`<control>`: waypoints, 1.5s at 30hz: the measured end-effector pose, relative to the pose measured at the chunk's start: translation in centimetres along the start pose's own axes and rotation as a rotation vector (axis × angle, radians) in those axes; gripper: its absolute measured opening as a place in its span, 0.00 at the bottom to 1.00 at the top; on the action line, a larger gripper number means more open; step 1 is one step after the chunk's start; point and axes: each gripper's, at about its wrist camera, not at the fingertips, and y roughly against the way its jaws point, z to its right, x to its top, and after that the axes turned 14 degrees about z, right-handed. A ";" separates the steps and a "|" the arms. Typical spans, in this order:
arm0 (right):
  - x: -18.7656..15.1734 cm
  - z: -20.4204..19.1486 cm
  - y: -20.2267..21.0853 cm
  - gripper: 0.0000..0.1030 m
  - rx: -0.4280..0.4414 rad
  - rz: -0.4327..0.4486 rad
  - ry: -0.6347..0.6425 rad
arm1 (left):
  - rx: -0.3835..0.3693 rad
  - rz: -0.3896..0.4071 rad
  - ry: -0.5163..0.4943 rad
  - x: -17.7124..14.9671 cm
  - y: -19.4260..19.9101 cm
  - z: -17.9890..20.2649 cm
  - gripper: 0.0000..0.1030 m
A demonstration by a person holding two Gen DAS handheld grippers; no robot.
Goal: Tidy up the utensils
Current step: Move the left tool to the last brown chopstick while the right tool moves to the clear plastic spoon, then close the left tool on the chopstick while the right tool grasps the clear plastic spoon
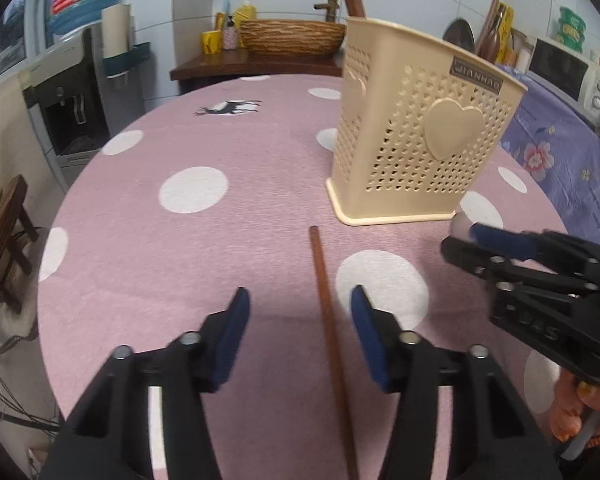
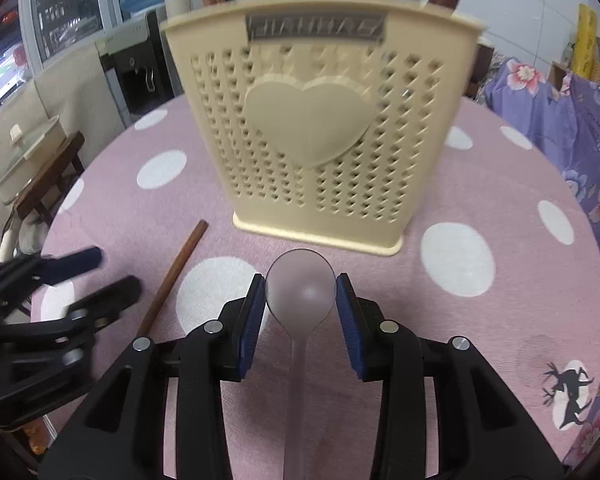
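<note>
My right gripper (image 2: 300, 294) pinches the translucent plastic spoon (image 2: 301, 290) by its bowl, just before the cream perforated utensil holder (image 2: 320, 136). My left gripper (image 1: 296, 312) is spread around the brown wooden chopstick (image 1: 327, 320) on the bench (image 1: 180, 248). The smooth bowl may slip out.

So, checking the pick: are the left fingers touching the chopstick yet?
Apart. The left wrist view shows the chopstick lying between the left fingers with tablecloth visible on both sides.
</note>
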 end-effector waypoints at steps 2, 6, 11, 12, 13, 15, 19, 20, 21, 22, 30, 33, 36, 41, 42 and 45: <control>0.3 0.2 1.1 0.36 -0.005 0.024 -0.002 | -0.006 -0.019 -0.013 0.3 -1.0 0.6 0.38; 0.6 0.7 2.6 0.36 -0.005 0.045 -0.023 | 0.003 -0.057 -0.044 0.7 -3.2 1.7 0.31; 0.6 1.2 4.0 0.36 0.007 0.066 -0.042 | 0.033 -0.069 -0.050 0.7 -4.3 2.0 0.23; 0.6 1.3 4.2 0.36 0.009 0.069 -0.045 | 0.034 -0.070 -0.052 0.8 -4.3 2.1 0.23; 0.6 1.4 4.5 0.36 0.010 0.072 -0.048 | 0.037 -0.071 -0.057 0.8 -4.5 2.2 0.21; 0.7 1.3 4.7 0.36 0.015 0.078 -0.052 | 0.052 -0.070 -0.064 0.9 -4.7 2.2 0.15; 0.7 1.0 5.0 0.36 0.021 0.085 -0.055 | 0.052 -0.070 -0.044 1.1 -4.9 2.0 0.09; 0.7 1.0 5.1 0.36 0.021 0.085 -0.056 | 0.050 -0.071 -0.035 1.2 -4.9 2.0 0.09; 0.7 1.0 5.1 0.36 0.020 0.085 -0.058 | 0.049 -0.071 -0.032 1.2 -4.9 1.9 0.09; 0.6 1.0 5.0 0.36 0.019 0.084 -0.060 | 0.050 -0.070 -0.032 1.3 -5.0 2.0 0.09; 0.8 1.7 5.6 0.36 0.019 0.094 -0.080 | 0.025 -0.026 0.023 2.0 -3.6 1.3 0.08; 1.1 2.1 6.3 0.36 0.026 0.109 -0.092 | -0.009 0.039 0.056 3.3 -0.8 0.8 0.08; 1.5 2.3 6.9 0.36 0.036 0.121 -0.103 | -0.047 0.136 0.083 5.3 3.4 0.2 0.08; 2.1 2.6 8.4 0.36 0.042 0.150 -0.111 | -0.063 0.292 0.085 7.8 9.4 -0.3 0.08; 2.3 2.7 8.6 0.36 0.042 0.155 -0.112 | -0.064 0.308 0.086 8.1 10.0 -0.3 0.08; 2.6 3.0 9.1 0.36 0.045 0.168 -0.126 | -0.070 0.336 0.092 8.5 11.1 -0.6 0.08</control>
